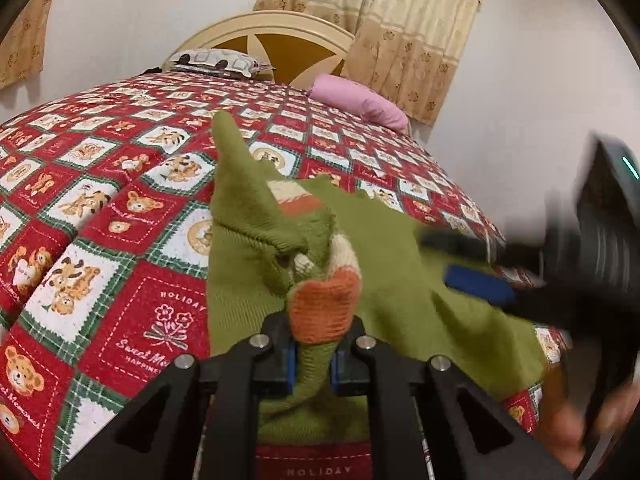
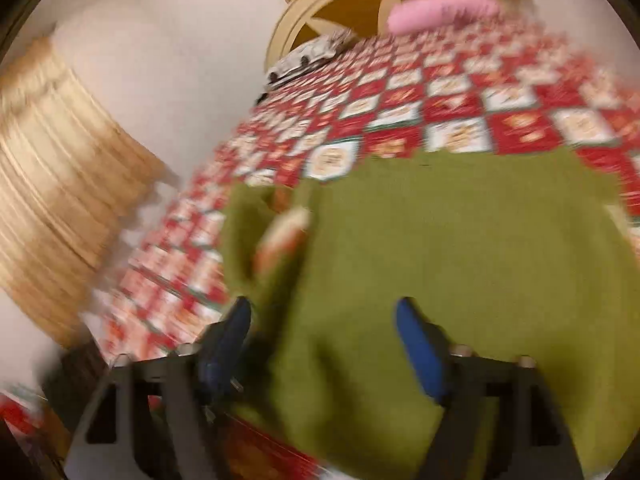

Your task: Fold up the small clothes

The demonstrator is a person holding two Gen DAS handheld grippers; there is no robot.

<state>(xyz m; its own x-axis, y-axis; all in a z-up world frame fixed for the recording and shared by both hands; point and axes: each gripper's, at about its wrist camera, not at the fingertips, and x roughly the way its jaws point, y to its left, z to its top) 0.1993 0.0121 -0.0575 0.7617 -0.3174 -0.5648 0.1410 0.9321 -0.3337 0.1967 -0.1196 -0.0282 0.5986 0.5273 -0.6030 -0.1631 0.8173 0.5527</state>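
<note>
A small green knit sweater point(image 1: 384, 256) with orange and cream striped cuffs lies bunched on the red patchwork bedspread point(image 1: 100, 208). My left gripper point(image 1: 314, 364) is shut on a green fold of it, just below an orange cuff point(image 1: 324, 308), and lifts it. My right gripper point(image 2: 324, 320) is open over the green sweater point(image 2: 460, 248), blue pads apart with cloth between them; that view is blurred by motion. The right gripper also shows blurred at the right of the left wrist view point(image 1: 476, 276).
The bed has a cream and brown headboard point(image 1: 280, 48), a patterned pillow point(image 1: 216, 62) and a pink pillow point(image 1: 360, 100) at its far end. Beige curtains point(image 1: 416, 32) hang behind. White wall lies beyond the bed's right edge.
</note>
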